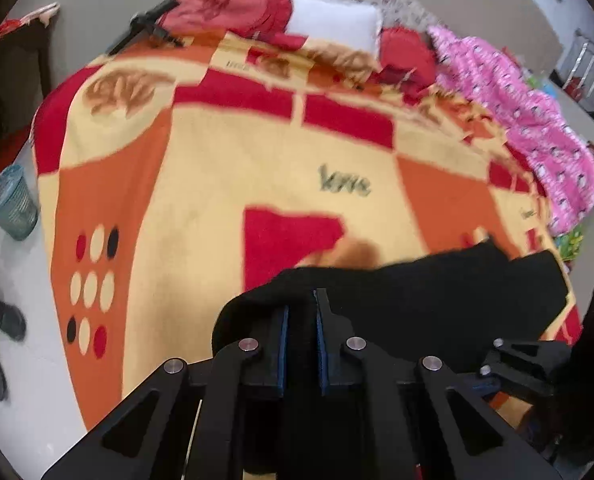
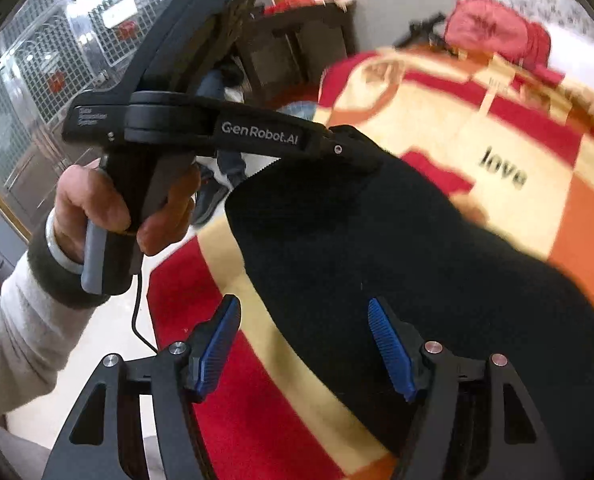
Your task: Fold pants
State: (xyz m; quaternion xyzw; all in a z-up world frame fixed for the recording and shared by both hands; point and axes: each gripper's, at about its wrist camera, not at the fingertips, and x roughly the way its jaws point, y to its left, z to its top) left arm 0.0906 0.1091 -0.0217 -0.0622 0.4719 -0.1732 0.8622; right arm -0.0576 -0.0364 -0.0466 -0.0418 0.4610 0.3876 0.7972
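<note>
Soft, limp black pants (image 2: 377, 248) sag at lower frame: left gripper (image 1: 302, 320) fingers pinch an edge, right gripper (image 2: 305, 344) fingers gape empty; best held at corners.

The black handheld left gripper (image 2: 353, 148), upper left of the right wrist frame, reads "GenRobot.AI". The orange, red and cream blanket (image 1: 225, 160) carries "love" at centre right.

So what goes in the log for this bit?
step: fold pants | left gripper: shut on pants | right gripper: open, at pants edge | pants: on blanket
</note>
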